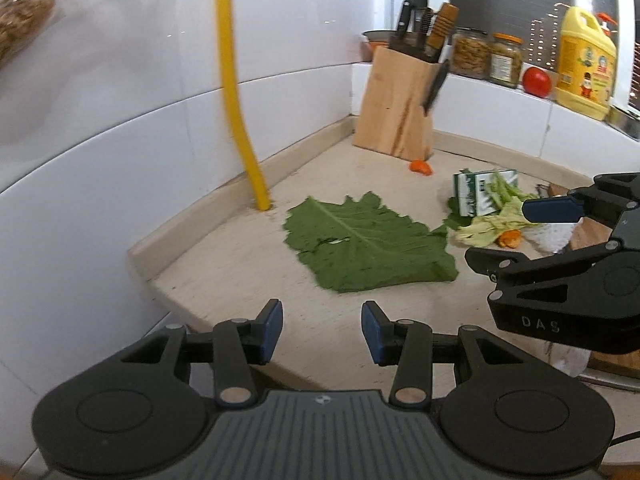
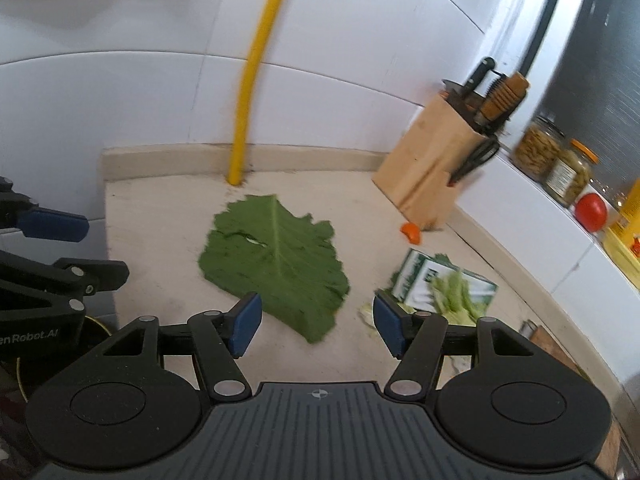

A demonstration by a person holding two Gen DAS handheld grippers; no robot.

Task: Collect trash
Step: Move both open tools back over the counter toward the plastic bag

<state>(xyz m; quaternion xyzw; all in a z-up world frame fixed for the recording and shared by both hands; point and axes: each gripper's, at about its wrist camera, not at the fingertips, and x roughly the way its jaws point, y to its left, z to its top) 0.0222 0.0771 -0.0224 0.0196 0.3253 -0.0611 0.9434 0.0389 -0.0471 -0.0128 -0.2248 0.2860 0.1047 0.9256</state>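
The big green leaf (image 1: 368, 244) lies flat on the pale surface (image 1: 224, 276), mid-way between the yellow pipe (image 1: 240, 120) at the wall and the smaller litter to the right: a green-and-white carton (image 1: 476, 196) with pale stalks (image 1: 496, 216) over it, and an orange scrap (image 1: 421, 167) near the knife block (image 1: 396, 108). Both grippers hang above the near edge with nothing between their fingers; the left gripper (image 1: 322, 330) stands partly open, the right gripper (image 2: 316, 326) somewhat wider. The leaf looks thin, limp and light, so it will probably sag and fold when lifted; its near edge or the thick midrib seems the surest place to pinch, since the flat blade gives the fingers little to catch. The carton looks stiffer and should take a grip across its narrow sides. Open room lies on the near side of the leaf; the wall and pipe close off the far left, the block the far right.
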